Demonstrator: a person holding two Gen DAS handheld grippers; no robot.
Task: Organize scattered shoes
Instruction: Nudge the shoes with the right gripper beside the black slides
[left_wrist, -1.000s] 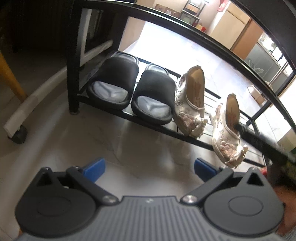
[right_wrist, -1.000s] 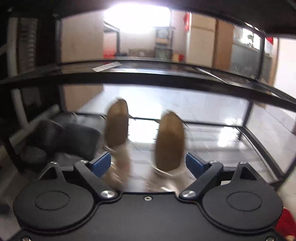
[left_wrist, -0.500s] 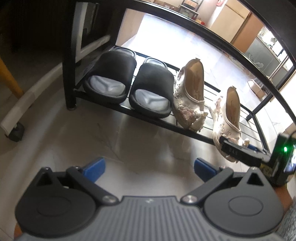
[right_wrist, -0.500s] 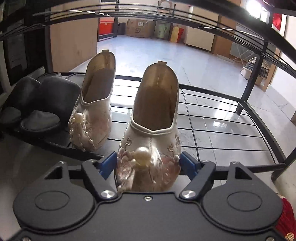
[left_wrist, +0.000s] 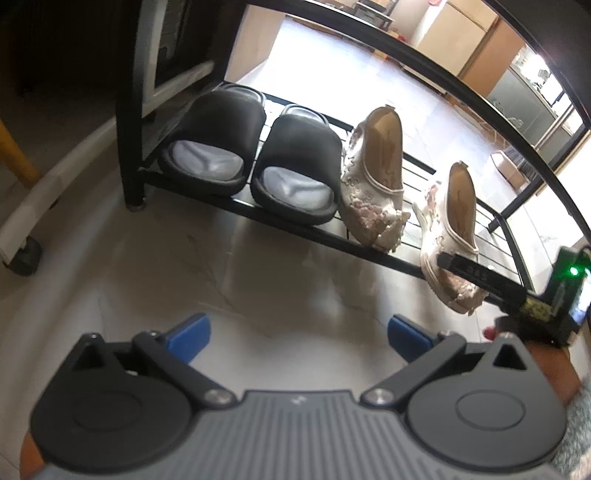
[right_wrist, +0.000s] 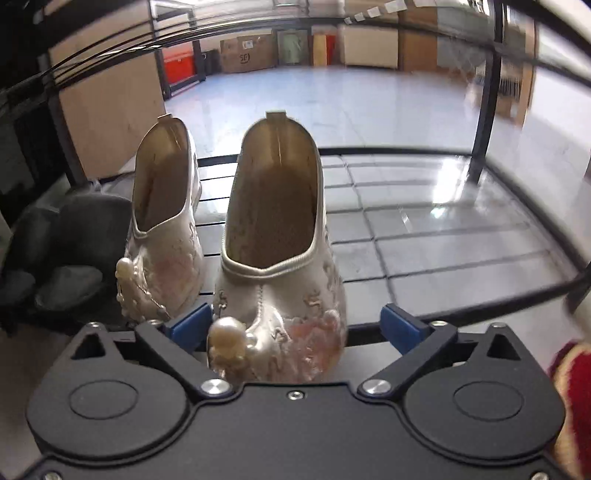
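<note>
The right embroidered slipper (right_wrist: 275, 258) is stood on the shoe rack's bottom shelf (right_wrist: 443, 236) at its front edge, toe overhanging toward the camera and long axis running straight back, with its mate (right_wrist: 162, 229) just beside it on the left. Its toe is flanked by the right gripper (right_wrist: 295, 328), whose fingers are opening and no longer pressed on it. The left gripper (left_wrist: 297, 332) is held spread and empty over the floor, well apart from the rack.

two black slides (left_wrist: 255, 162); two cream embroidered shoes (left_wrist: 376, 184); one black wire shoe rack (left_wrist: 295, 230); two grippers, left gripper (left_wrist: 297, 332) and right gripper (right_wrist: 295, 326).
</note>
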